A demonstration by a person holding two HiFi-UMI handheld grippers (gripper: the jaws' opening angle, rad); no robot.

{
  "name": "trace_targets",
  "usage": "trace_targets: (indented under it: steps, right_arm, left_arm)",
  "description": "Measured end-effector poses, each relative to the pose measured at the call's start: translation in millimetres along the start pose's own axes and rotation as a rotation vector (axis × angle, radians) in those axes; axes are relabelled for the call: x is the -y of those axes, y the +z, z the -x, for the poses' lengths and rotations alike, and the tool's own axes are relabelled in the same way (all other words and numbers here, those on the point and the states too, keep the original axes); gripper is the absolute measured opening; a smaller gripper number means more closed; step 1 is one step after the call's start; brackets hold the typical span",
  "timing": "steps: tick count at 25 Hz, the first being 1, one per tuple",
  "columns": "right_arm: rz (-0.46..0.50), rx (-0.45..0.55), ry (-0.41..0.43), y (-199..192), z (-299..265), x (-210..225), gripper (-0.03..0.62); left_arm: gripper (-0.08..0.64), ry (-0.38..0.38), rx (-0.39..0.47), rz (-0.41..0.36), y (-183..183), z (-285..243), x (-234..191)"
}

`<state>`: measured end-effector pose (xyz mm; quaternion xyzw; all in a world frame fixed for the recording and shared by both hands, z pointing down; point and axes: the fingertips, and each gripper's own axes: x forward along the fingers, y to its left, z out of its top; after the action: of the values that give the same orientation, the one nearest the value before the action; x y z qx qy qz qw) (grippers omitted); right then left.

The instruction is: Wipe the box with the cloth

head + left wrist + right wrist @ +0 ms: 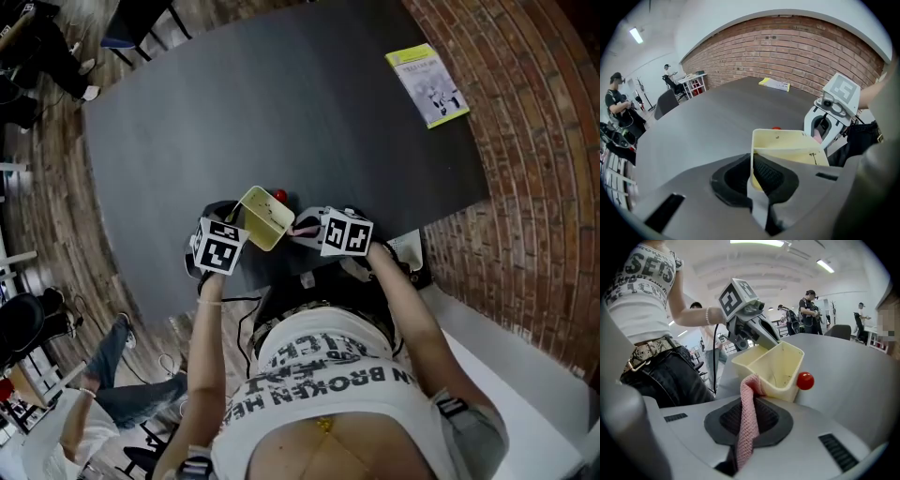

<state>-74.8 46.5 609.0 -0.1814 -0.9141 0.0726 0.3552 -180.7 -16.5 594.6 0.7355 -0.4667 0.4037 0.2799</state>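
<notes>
Box (265, 217), pale yellow and open-topped, was tilted over the near edge of the dark table (281, 112), right in front of the person. The left gripper (752, 174) was clamped on one thin side wall, jaws nearly together with the wall between them. That looked like a way to steady the box and offer its faces to the cloth. The right gripper (298, 231) was pinched on the pink cloth (749, 413), whose free end lay against the box's rim and outer wall, so the wipe seemed under way. A small red ball (805, 380) showed just beside the box; touching or not, I couldn't tell.
</notes>
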Motion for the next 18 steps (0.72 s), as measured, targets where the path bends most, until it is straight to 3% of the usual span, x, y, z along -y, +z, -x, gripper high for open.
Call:
trace_targets:
  steps: [5, 10, 13, 16, 18]
  right_arm:
    - [0.011, -0.008, -0.024, 1, -7, -10, 0.017]
    - [-0.063, 0.042, -0.143, 4, 22, 6, 0.017]
    - [-0.081, 0.085, -0.236, 14, 48, 14, 0.017]
    - [-0.067, 0.126, -0.330, 26, 74, 17, 0.017]
    - [-0.050, 0.167, -0.380, 39, 92, 17, 0.017]
  left_arm:
    - [0.017, 0.014, 0.052, 0.044, 0, 1, 3]
    - [0.018, -0.013, 0.105, 0.060, 3, 13, 4]
    - [0.018, 0.028, 0.139, 0.047, 4, 30, 3]
    - [0.018, 0.078, 0.247, 0.006, 21, 56, 10]
    - [0.018, 0.065, 0.352, -0.019, 42, 75, 26]
